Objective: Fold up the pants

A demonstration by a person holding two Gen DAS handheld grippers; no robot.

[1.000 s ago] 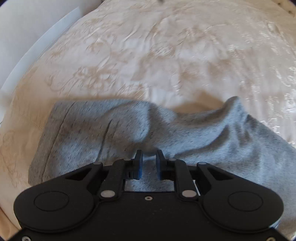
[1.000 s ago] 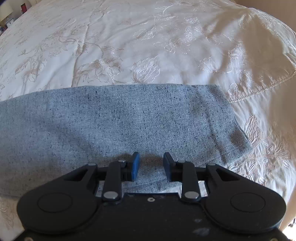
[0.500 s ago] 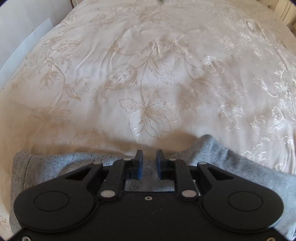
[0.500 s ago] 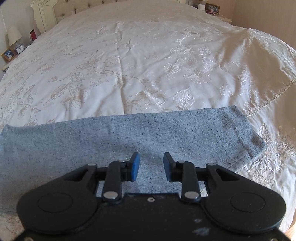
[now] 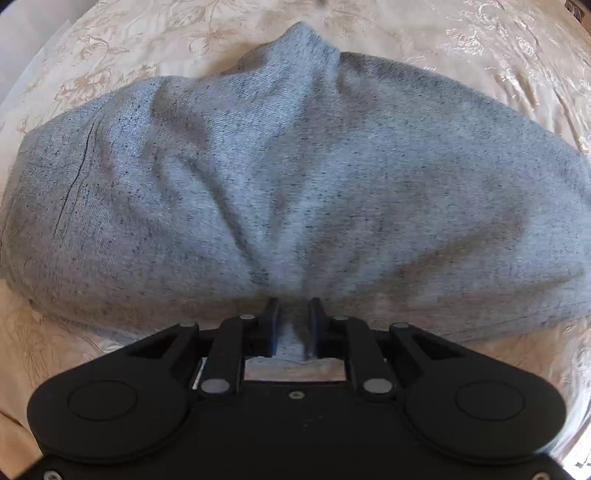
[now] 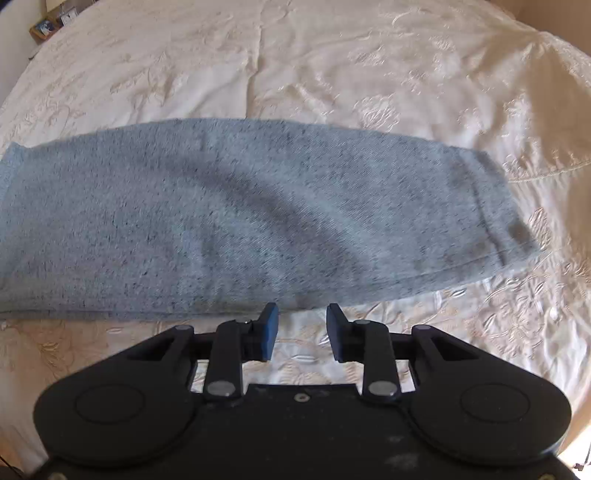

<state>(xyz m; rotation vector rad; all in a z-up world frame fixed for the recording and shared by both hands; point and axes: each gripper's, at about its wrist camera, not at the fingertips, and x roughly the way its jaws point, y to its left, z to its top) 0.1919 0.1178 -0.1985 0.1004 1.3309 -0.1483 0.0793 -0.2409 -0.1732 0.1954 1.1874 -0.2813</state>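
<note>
Grey speckled pants (image 5: pixel 295 177) lie on a cream embroidered bedspread (image 5: pixel 480 44). In the left wrist view the waist end is bunched, with folds running into my left gripper (image 5: pixel 293 314), which is shut on a pinch of the cloth at its near edge. In the right wrist view the pants' leg (image 6: pixel 258 214) lies flat across the bed, its hem at the right. My right gripper (image 6: pixel 302 321) is open and empty, just short of the leg's near edge, over bare bedspread (image 6: pixel 332 74).
The bedspread fills both views. A bedside shelf with small items (image 6: pixel 48 26) shows at the far left of the right wrist view. The bed's edge runs along the left of the left wrist view (image 5: pixel 22 55).
My left gripper has swung back over the pants, which now fill its view, still pinching cloth. My right gripper has drawn back off the leg; it now sits over bedspread.
</note>
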